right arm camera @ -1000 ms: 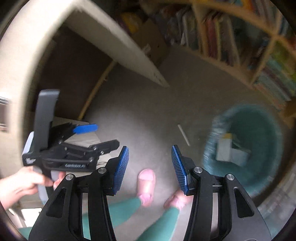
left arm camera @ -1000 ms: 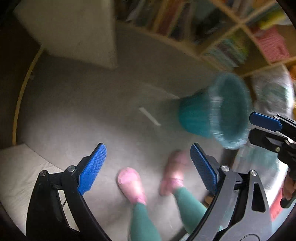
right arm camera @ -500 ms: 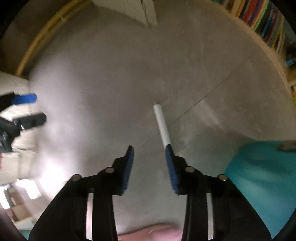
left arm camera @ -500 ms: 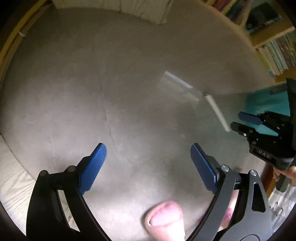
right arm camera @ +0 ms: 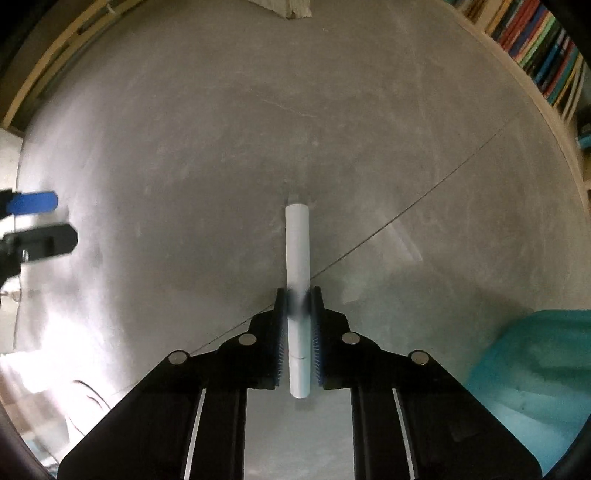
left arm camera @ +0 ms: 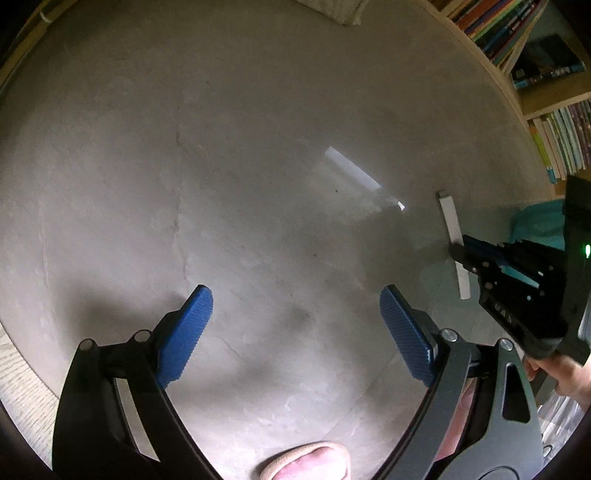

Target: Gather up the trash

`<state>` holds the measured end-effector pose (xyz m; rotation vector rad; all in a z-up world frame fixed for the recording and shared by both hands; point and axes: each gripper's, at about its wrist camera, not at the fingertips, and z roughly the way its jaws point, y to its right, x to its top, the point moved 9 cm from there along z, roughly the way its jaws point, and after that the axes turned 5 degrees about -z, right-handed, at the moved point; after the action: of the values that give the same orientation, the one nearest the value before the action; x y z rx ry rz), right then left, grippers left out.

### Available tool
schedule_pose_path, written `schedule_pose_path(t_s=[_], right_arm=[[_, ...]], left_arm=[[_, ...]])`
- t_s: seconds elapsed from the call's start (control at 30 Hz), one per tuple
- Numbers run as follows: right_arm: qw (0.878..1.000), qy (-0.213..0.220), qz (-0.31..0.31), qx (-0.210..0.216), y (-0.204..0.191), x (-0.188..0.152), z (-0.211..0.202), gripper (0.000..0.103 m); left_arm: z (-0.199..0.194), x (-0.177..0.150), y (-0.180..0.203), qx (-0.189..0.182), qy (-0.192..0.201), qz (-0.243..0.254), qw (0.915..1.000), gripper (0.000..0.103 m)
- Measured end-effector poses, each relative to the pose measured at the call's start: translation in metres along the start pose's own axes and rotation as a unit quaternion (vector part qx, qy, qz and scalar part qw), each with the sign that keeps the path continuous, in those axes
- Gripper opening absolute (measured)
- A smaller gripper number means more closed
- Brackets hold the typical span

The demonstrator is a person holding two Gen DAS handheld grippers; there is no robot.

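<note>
A white paper tube [right arm camera: 297, 254] lies on the grey floor. My right gripper [right arm camera: 298, 299] is shut on the white tube, its blue pads pressed on both sides. The tube also shows in the left wrist view [left arm camera: 451, 221], with my right gripper [left arm camera: 466, 254] across it. My left gripper [left arm camera: 295, 314] is open and empty above bare floor, left of the tube. A teal trash bin [right arm camera: 532, 373] stands at the right gripper's lower right; it also shows in the left wrist view [left arm camera: 535, 225].
Bookshelves full of books [left arm camera: 532, 66] line the right side, also seen in the right wrist view [right arm camera: 543, 55]. A pink slipper [left arm camera: 306, 461] is at the bottom edge. A pale cushion corner [right arm camera: 291, 9] lies at the top. A wooden floor edge [left arm camera: 18, 376] is at the left.
Both grippers came down close to the floor. My right gripper went from open beside the tube to shut on it. My left gripper stayed open.
</note>
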<state>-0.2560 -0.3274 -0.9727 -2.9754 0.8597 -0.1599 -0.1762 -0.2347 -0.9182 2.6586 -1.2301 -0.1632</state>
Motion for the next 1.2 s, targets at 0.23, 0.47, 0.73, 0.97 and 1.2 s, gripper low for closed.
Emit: schedule_pose_path(t_s=[0.23,0.47,0.73,0.97,1.2], right_arm=[[0.994,0.044,0.071,0.064,0.015,0.025,-0.091,0.013],[0.987,0.097,0.08,0.098,0.027,0.021,-0.248,0.013],[0.985,0.098,0.128,0.056,0.11,-0.042,-0.361,0.013],[0.974,0.057,0.216,0.035,0.165,-0.111,-0.358,0.014],[0.967,0.072,0.245,0.002,0.199,-0.129,-0.359,0.064]], left_arm=[[-0.064,0.0,0.026,-0.005,0.019,0.016,0.9997,0.089],[-0.158,0.008,0.097,-0.014,0.031,0.082,0.9961,0.088],[-0.237,0.013,0.229,-0.061,0.036,0.158,0.9849,0.088],[-0.245,0.002,0.337,-0.088,0.03,0.23,0.9687,0.088],[-0.231,-0.008,0.361,-0.067,0.008,0.262,0.9627,0.093]])
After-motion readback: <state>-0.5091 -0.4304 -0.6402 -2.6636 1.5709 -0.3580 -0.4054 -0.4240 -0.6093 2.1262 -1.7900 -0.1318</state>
